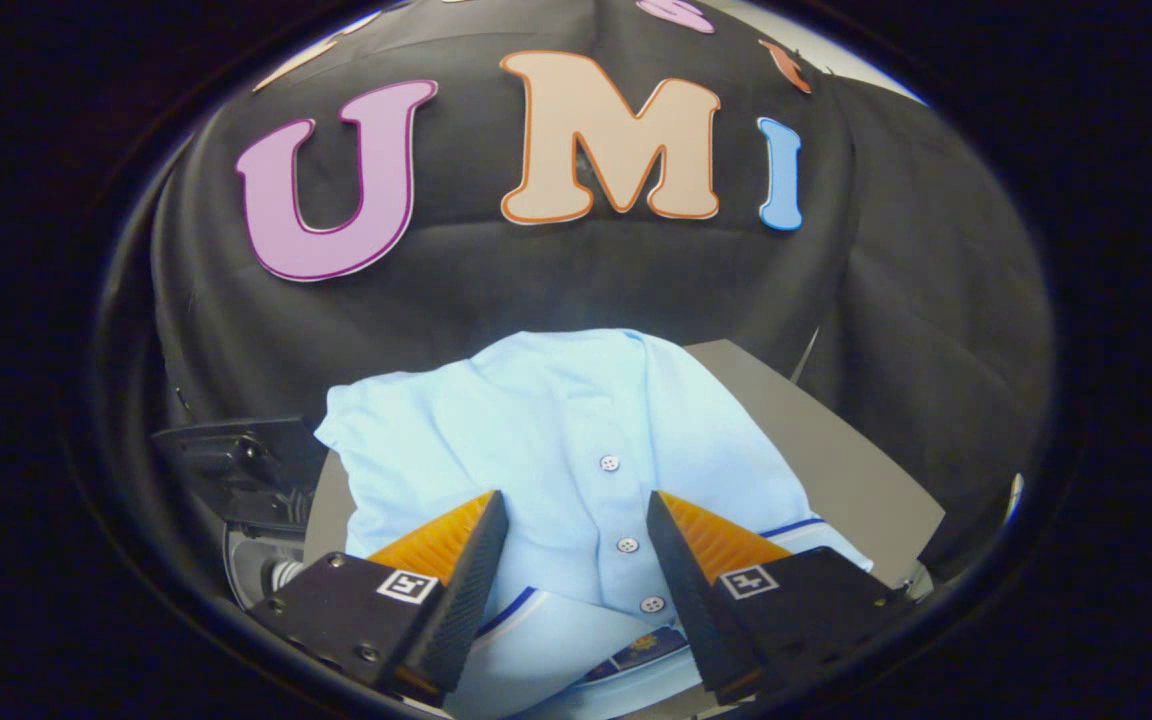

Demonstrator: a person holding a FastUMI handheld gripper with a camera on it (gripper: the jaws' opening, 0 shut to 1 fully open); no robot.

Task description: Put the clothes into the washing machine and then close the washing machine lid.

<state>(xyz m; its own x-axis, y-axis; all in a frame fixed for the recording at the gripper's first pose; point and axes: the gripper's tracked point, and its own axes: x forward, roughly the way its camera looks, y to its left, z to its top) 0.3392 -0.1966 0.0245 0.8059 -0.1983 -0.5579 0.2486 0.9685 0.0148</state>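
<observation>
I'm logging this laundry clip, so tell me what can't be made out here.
Gripper view:
- Light blue buttoned polo shirt: its collar end is cut off behind the open gripper fingers.
- Grey table: mostly covered by the shirt.
- Black hinged part left of the shirt: partly cut off; whether it belongs to the washing machine is unclear.

shirt (576, 440) on table (836, 460), under parted gripper (576, 510) fingers

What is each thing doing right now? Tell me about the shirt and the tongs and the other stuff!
Shirt: folded, buttoned up, lying flat on the grey surface, not picked up yet.
Tongs: open, one finger on each side of the button row, not squeezing.
Grey surface: flat, holding the shirt.
Dark machine part: beside the shirt; open or shut, cannot tell.
</observation>
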